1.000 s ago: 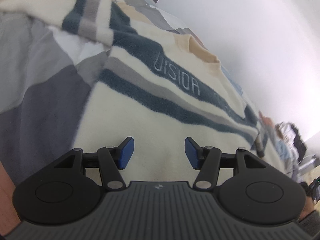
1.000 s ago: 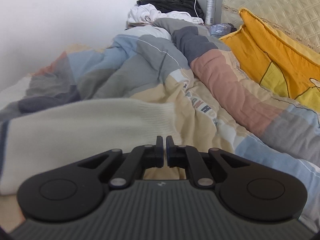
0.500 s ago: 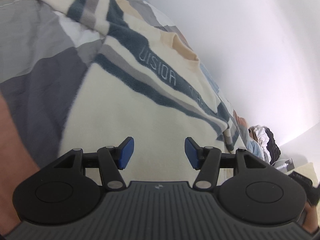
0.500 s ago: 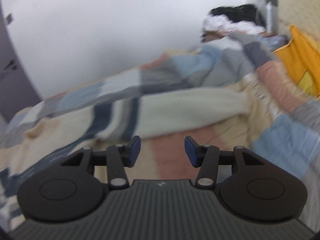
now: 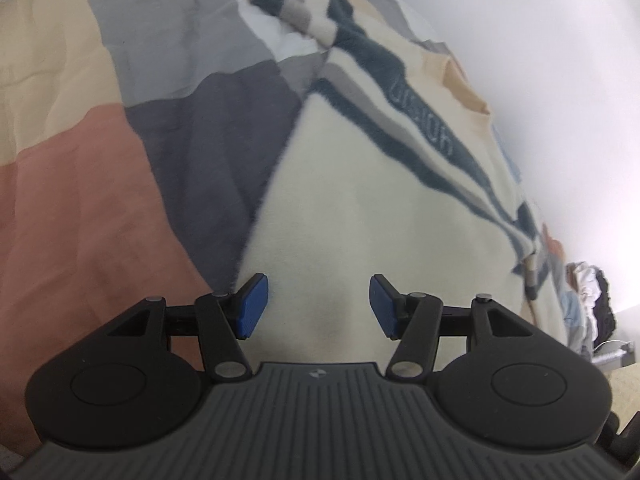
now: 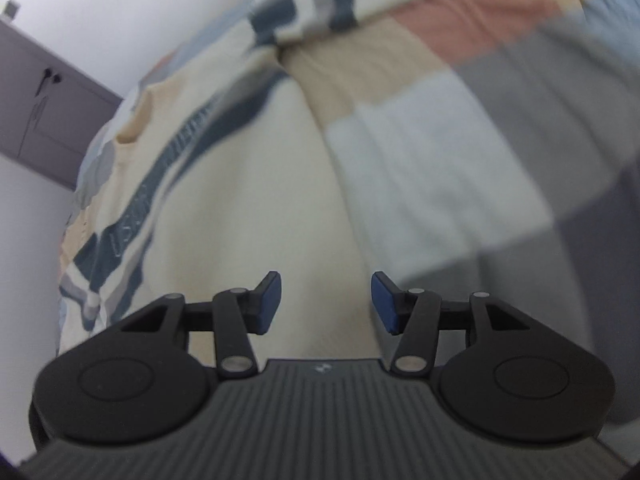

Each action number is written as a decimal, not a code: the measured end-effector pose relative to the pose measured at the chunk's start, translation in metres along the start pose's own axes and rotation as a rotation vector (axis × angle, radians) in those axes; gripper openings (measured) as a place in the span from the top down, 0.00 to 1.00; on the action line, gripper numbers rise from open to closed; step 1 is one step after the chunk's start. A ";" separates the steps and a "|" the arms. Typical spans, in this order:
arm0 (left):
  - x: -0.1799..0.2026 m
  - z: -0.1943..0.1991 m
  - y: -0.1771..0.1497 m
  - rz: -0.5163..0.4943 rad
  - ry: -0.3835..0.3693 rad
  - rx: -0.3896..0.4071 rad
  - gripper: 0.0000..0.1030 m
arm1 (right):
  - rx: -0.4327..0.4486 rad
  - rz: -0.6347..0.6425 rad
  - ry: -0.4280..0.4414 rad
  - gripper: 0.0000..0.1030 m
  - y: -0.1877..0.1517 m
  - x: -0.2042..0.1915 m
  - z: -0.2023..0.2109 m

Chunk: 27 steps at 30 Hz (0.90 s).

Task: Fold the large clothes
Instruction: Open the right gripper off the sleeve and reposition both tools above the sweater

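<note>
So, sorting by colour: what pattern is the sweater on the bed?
Cream sweater with dark teal and grey stripes; clearest in the left wrist view.

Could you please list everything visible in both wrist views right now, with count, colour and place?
sweater: one, cream with dark blue and grey stripes, spread flat on the bed.
patchwork duvet: one, pink, beige, grey and white blocks, under the sweater.
wall: white, along the bed's far side.
cabinet: one, grey-purple, against the wall.
clothes pile: white and dark, at the bed's far end.
left gripper: black, blue pads, open over the sweater.
right gripper: black, blue pads, open after just opening, nothing between.
</note>
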<state>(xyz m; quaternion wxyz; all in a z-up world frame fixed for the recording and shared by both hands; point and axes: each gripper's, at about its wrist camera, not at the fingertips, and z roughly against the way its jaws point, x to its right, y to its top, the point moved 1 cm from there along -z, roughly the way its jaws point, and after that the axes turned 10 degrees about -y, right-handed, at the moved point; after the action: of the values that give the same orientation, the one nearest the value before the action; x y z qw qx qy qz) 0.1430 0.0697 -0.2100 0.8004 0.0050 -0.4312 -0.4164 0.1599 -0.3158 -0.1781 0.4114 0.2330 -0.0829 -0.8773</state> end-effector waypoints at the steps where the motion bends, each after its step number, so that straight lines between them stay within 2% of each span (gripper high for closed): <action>1: -0.001 -0.002 -0.001 0.000 0.003 -0.001 0.40 | -0.006 0.006 -0.018 0.48 -0.005 -0.001 -0.009; 3: -0.002 -0.004 -0.003 -0.004 0.009 0.003 0.40 | -0.025 -0.003 -0.024 0.48 -0.012 0.000 -0.024; 6: -0.001 -0.006 -0.005 -0.020 0.019 0.007 0.40 | 0.020 0.010 -0.031 0.48 -0.017 -0.004 -0.030; 9: -0.002 -0.007 -0.007 -0.020 0.019 0.019 0.38 | 0.027 0.006 -0.004 0.49 -0.019 -0.007 -0.034; 11: -0.003 -0.007 -0.007 -0.011 0.010 0.023 0.38 | 0.030 0.007 0.024 0.57 -0.019 -0.006 -0.030; 13: -0.003 -0.006 -0.005 -0.007 0.004 0.016 0.38 | 0.045 0.022 0.042 0.83 -0.019 -0.007 -0.021; 18: 0.005 -0.007 -0.007 -0.059 0.007 0.003 0.33 | 0.118 0.192 0.085 0.87 -0.017 -0.027 0.031; 22: 0.008 -0.005 -0.007 -0.071 0.001 0.003 0.32 | 0.156 0.319 0.022 0.88 -0.005 -0.035 0.066; 27: 0.008 -0.004 -0.008 -0.083 0.004 -0.005 0.32 | 0.127 0.471 -0.119 0.88 -0.004 -0.034 0.060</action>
<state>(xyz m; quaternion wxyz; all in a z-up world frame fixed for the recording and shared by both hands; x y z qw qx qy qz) 0.1429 0.0576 -0.2097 0.7833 0.0218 -0.4282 -0.4502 0.1479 -0.2902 -0.1152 0.5833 0.1803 -0.2140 -0.7625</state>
